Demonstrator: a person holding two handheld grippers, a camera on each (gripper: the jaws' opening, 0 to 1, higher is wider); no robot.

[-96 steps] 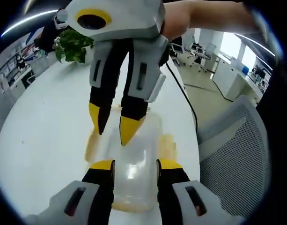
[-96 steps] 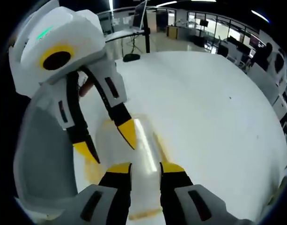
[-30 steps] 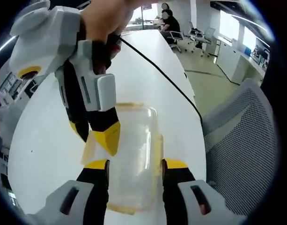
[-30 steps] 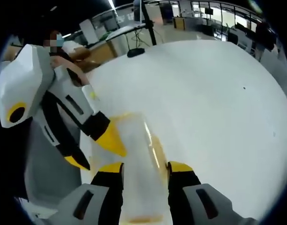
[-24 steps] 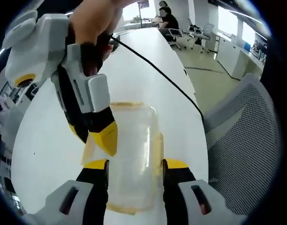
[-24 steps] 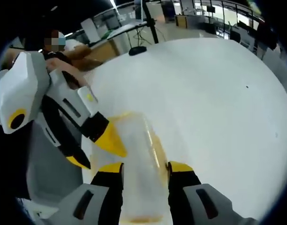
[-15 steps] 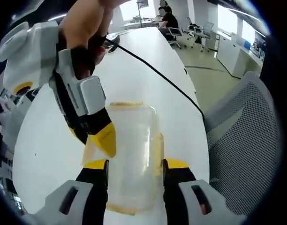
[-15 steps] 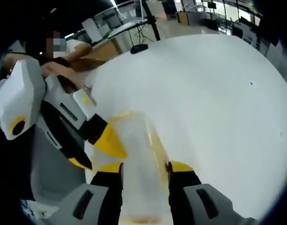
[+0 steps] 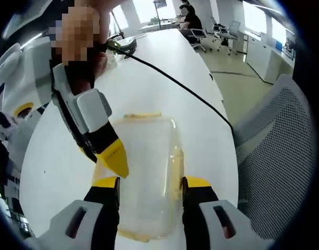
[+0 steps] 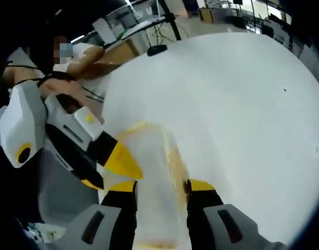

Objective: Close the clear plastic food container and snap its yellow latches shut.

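The clear plastic food container lies flat on the white table with its lid on, and in the left gripper view it sits directly ahead of the left gripper, its near half running in between that gripper's two yellow-tipped jaws. The jaws stand apart, one on each long side of the box, close to its edges; whether they touch it cannot be told. A yellow latch runs along the right long side, another along the far short end, and a further yellow strip shows at the near end.

The right gripper comes in from the left of that view, held by a person's hand, and its yellow tip sits at the container's left edge. In the right gripper view the container again lies between the right gripper's own spread jaws, while the left gripper reaches in from the left with a yellow tip against the box's side.

A black cable trails across the table past the container's far right corner. A grey mesh office chair stands at the table's right edge. No writing or brand can be read on the container or the grippers.
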